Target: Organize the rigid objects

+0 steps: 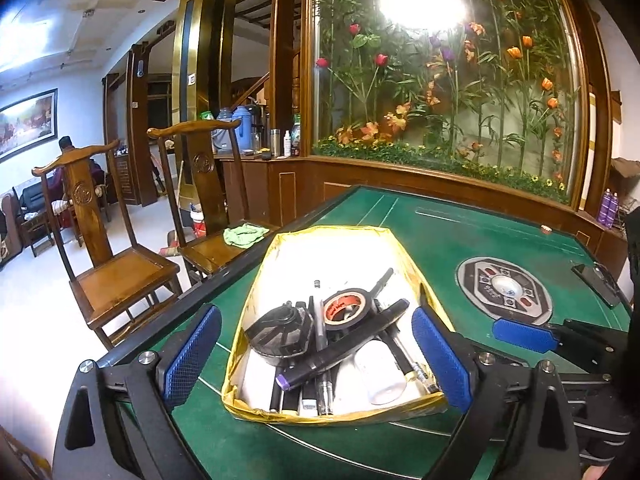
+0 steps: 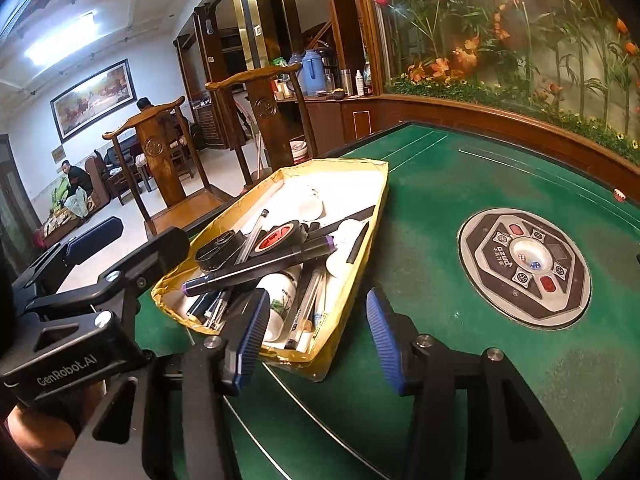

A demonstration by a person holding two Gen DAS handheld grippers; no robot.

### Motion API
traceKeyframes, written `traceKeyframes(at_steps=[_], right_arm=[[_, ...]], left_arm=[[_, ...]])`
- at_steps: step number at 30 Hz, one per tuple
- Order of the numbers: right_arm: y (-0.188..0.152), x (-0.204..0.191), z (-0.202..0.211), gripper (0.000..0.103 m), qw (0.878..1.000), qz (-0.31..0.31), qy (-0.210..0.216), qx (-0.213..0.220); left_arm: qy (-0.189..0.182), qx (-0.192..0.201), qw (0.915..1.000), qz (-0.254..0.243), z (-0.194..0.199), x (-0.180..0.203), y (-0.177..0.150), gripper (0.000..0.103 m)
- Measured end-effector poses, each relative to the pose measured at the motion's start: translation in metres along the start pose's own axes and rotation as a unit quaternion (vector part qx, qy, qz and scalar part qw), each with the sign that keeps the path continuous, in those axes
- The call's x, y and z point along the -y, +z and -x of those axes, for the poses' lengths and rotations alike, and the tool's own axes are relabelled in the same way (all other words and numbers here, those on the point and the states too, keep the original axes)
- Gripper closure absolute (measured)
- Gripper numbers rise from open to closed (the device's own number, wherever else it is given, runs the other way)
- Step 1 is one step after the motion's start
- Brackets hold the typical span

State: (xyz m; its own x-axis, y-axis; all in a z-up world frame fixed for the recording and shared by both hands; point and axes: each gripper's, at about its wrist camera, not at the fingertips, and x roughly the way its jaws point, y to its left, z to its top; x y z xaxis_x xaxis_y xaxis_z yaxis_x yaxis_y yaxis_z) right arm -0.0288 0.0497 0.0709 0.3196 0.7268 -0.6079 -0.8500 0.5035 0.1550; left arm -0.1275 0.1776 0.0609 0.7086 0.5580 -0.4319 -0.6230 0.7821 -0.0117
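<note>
Lamp glare — fisheye-bent edges; dim corners

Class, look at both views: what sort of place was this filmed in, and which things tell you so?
Most likely a private home's living and games area. A green felt mahjong table with a central dice panel, carved wooden chairs, and a glass case of artificial flowers all suggest this.

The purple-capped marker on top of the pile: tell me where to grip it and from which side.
Grip the marker mid-barrel, coming from above with jaws across its width. It lies on top of the tray's clutter, barrel exposed; both ends run close to other items.
</note>
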Motion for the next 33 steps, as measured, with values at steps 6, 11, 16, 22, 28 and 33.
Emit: traceKeyframes(at_steps=[6,11,16,22,28,33], right_arm=[[-0.002,0.007,0.000,0.053,1.000,-0.013,0.000,-0.005],[-0.005,0.013,0.007,0.052,1.000,-0.027,0.001,0.000],[-0.014,0.009,0.019,0.045,1.000,-0.023,-0.005,0.014],[-0.025,-0.001,0.027,0.044,1.000,-0.012,0.010,0.018],[-0.028,-0.006,0.030,0.044,1.000,-0.008,0.015,0.021],[-0.028,-0.004,0.033,0.044,0.999,-0.010,0.016,0.027]], left_arm=[[-0.002,-0.005,0.9998,0.019,-0.001,-0.009,0.001,0.005],[0.016,0.009,0.9996,0.021,0.009,-0.014,0.006,0.001],[0.100,-0.020,0.9947,-0.018,0.011,-0.009,0.009,0.001],[0.086,-0.058,0.9935,-0.046,0.023,-0.011,0.005,0.001],[0.094,0.008,0.9949,-0.035,0.051,-0.009,0.004,0.001],[0.093,-0.009,0.9941,-0.055,0.050,-0.004,0.004,0.001]])
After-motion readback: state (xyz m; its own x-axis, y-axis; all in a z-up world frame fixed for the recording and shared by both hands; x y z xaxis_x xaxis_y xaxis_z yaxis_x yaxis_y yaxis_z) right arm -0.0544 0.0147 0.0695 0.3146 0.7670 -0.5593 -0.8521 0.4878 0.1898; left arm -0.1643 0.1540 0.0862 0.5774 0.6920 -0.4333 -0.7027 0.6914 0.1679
